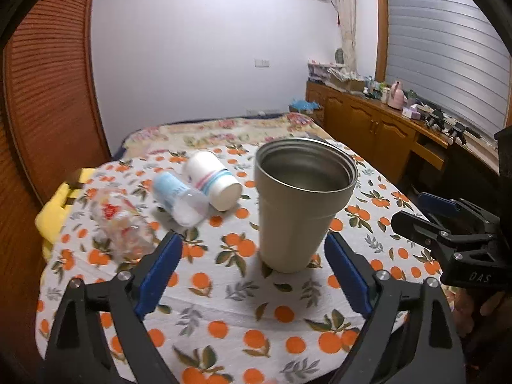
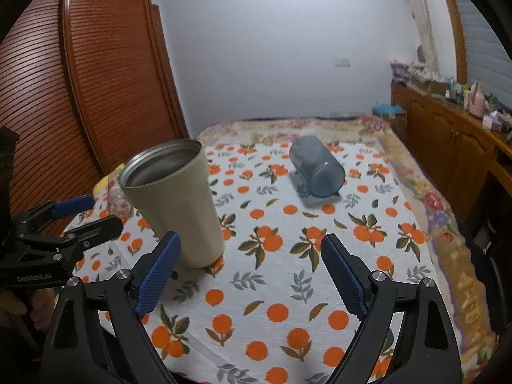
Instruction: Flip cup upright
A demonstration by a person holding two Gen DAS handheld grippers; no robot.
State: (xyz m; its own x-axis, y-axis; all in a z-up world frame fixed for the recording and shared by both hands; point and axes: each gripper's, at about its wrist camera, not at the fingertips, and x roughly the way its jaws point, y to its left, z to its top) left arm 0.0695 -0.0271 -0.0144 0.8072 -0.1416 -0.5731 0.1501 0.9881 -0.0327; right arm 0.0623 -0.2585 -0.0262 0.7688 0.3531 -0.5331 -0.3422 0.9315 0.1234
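A clear glass cup (image 1: 120, 224) near the table's left edge is smearing into blur, its print unreadable. In the right wrist view the beige cup (image 2: 174, 204) is hiding most of it. The left gripper (image 2: 48, 240) is running off that view's left edge, its fingertips partly covered by the beige cup.

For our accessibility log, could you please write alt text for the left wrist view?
A beige metal tumbler stands upright on the orange-print tablecloth, just beyond the open left gripper. Three smaller cups lie on their sides behind it to the left; the right gripper shows at right.
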